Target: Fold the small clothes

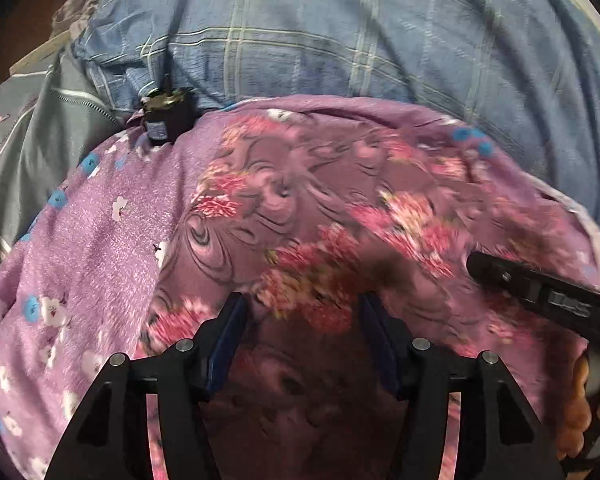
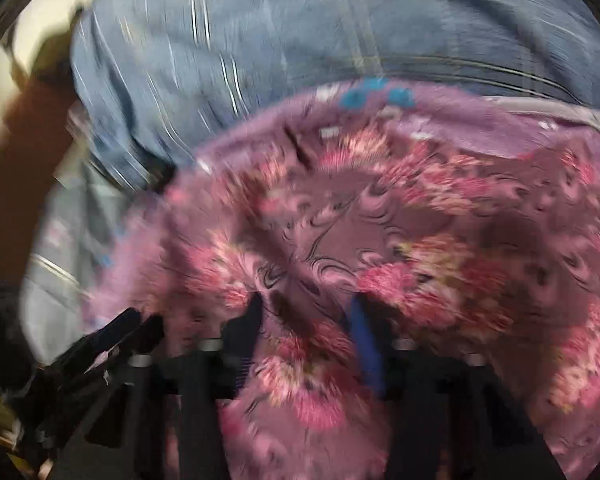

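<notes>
Floral garment (image 1: 300, 216), thin and silky with pink flowers and dark swirls on a mauve ground, is lying spread over a lilac sheet with small flowers (image 1: 96, 240) on the bed, in front of a blue checked pillow (image 1: 300, 32). In the left wrist view, the left gripper (image 1: 302, 304) is hovering low over the near edge with its fingers (image 1: 232, 320) standing released and apart, the cloth showing between them, probably to take this edge for a fold. A small black device (image 1: 168, 116) is sitting at the far edge of the sheet, and the right gripper (image 1: 540, 288) is coming in from the right. In the right wrist view, which is blurred, the right gripper (image 2: 308, 312) is also pointing at the garment (image 2: 380, 240); its fingers (image 2: 364, 328) are looking parted, with soft wrinkled fabric between them, but I cannot tell if they are gripping it.
</notes>
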Motion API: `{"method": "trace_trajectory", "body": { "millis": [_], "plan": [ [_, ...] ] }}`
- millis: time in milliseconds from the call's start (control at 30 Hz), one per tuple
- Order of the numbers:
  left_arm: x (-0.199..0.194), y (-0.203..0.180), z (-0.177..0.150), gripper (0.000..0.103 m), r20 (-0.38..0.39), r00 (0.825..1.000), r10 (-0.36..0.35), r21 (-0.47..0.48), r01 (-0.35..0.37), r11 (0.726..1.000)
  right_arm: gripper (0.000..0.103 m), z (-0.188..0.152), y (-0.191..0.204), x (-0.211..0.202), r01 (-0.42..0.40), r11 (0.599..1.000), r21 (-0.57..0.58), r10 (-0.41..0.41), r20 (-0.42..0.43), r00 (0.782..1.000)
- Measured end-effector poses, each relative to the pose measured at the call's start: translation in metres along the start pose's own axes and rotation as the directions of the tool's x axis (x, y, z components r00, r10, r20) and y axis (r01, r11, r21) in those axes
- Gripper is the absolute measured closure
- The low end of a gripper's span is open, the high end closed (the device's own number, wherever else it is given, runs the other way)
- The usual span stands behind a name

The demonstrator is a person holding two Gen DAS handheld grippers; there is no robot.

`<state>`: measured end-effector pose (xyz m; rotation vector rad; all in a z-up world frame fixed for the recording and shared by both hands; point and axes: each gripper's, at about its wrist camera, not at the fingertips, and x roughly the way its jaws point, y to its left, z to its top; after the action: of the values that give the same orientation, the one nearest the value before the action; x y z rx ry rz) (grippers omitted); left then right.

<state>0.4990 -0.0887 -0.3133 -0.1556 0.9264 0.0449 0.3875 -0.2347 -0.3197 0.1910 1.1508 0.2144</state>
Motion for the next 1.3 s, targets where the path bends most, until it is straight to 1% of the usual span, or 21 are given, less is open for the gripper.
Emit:
{"method": "trace_trajectory", "body": {
  "millis": [33,100,167,267,333,400,433,467,500,533,567,667,800,833,900,933,967,1100,1167,1233,1300],
  "plan": [
    [0.004,-0.003,0.004,0.046,0.014,1.0,0.017,0.007,-0.017,1.0,0.078,0.002,0.003,0.012,0.059,0.998,-0.038,-0.059,-0.003,0.998],
    [0.009,-0.008,0.013,0.046,0.017,0.999,0.032,0.019,-0.032,0.999,0.083,0.018,0.001,0.027,0.111,0.992,-0.053,-0.108,0.049,0.993],
    [0.011,-0.011,0.016,0.046,0.018,0.999,0.03,0.019,-0.031,0.999,0.103,0.04,-0.006,0.035,0.16,0.987,-0.011,-0.159,0.064,0.985],
    [0.016,-0.002,0.021,0.047,0.013,1.0,0.003,0.0,-0.003,1.0,0.103,0.074,-0.033,0.057,0.234,0.97,0.068,-0.236,0.031,0.971],
    [0.016,0.009,0.028,0.051,0.016,1.0,-0.027,-0.038,0.027,0.999,0.103,0.084,-0.051,0.052,0.189,0.969,0.161,-0.195,0.019,0.981],
    [0.017,0.021,0.032,0.059,0.018,1.0,-0.025,-0.072,0.026,0.997,0.095,0.083,-0.063,0.026,0.06,0.976,0.208,-0.075,0.062,0.995],
    [0.019,0.025,0.033,0.064,0.015,1.0,-0.021,-0.079,0.022,0.997,0.085,0.081,-0.067,0.009,0.069,0.978,0.197,-0.09,0.103,0.991],
    [0.024,0.026,0.036,0.065,0.009,1.0,-0.021,-0.089,0.021,0.996,0.065,0.079,-0.072,-0.006,0.087,0.978,0.188,-0.114,0.138,0.984],
    [0.024,0.031,0.034,0.065,0.007,1.0,-0.027,-0.097,0.028,0.995,0.051,0.076,-0.082,-0.028,0.113,0.976,0.188,-0.148,0.184,0.972],
    [0.011,0.04,0.03,0.065,0.008,0.999,-0.034,-0.104,0.034,0.994,0.026,0.072,-0.096,-0.048,0.139,0.967,0.212,-0.186,0.219,0.958],
    [0.011,0.041,0.031,0.065,0.012,0.999,-0.037,-0.113,0.038,0.993,0.019,0.068,-0.109,-0.064,0.169,0.955,0.244,-0.228,0.238,0.944],
    [-0.005,0.057,0.029,0.065,0.032,1.0,-0.001,-0.114,0.005,0.994,0.019,0.064,-0.149,-0.083,0.225,0.929,0.294,-0.289,0.194,0.938],
    [-0.01,0.058,0.025,0.065,0.017,1.0,0.016,-0.115,-0.014,0.993,0.02,0.058,-0.181,-0.07,0.248,0.902,0.352,-0.316,0.149,0.937],
    [-0.008,0.057,0.025,0.065,0.014,1.0,0.025,-0.111,-0.023,0.994,0.023,0.06,-0.176,-0.058,0.258,0.899,0.355,-0.323,0.137,0.937],
    [-0.004,0.053,0.026,0.064,0.012,0.999,0.047,-0.094,-0.046,0.994,0.048,0.06,-0.182,-0.032,0.277,0.901,0.333,-0.322,0.087,0.943],
    [-0.003,0.052,0.026,0.063,0.013,0.998,0.054,-0.09,-0.053,0.995,0.082,0.06,-0.181,-0.02,0.3,0.902,0.31,-0.333,0.057,0.941],
    [-0.002,0.052,0.027,0.063,0.014,0.998,0.059,-0.088,-0.058,0.994,0.091,0.06,-0.179,-0.013,0.345,0.894,0.287,-0.372,0.041,0.927],
    [-0.002,0.053,0.028,0.063,0.025,0.998,0.066,-0.092,-0.064,0.994,0.096,0.064,-0.171,-0.047,0.306,0.888,0.342,-0.392,0.217,0.894],
    [0.0,0.051,0.028,0.061,0.023,0.996,0.082,-0.084,-0.079,0.993,0.096,0.066,-0.177,-0.058,0.287,0.88,0.378,-0.4,0.266,0.877],
    [0.001,0.049,0.027,0.058,0.025,0.995,0.096,-0.078,-0.094,0.993,0.095,0.068,-0.188,-0.042,0.309,0.868,0.389,-0.41,0.208,0.888],
    [0.0,0.05,0.027,0.056,0.021,0.995,0.1,-0.08,-0.098,0.992,0.087,0.066,-0.2,-0.02,0.3,0.864,0.405,-0.376,0.12,0.919]
  ]
}}
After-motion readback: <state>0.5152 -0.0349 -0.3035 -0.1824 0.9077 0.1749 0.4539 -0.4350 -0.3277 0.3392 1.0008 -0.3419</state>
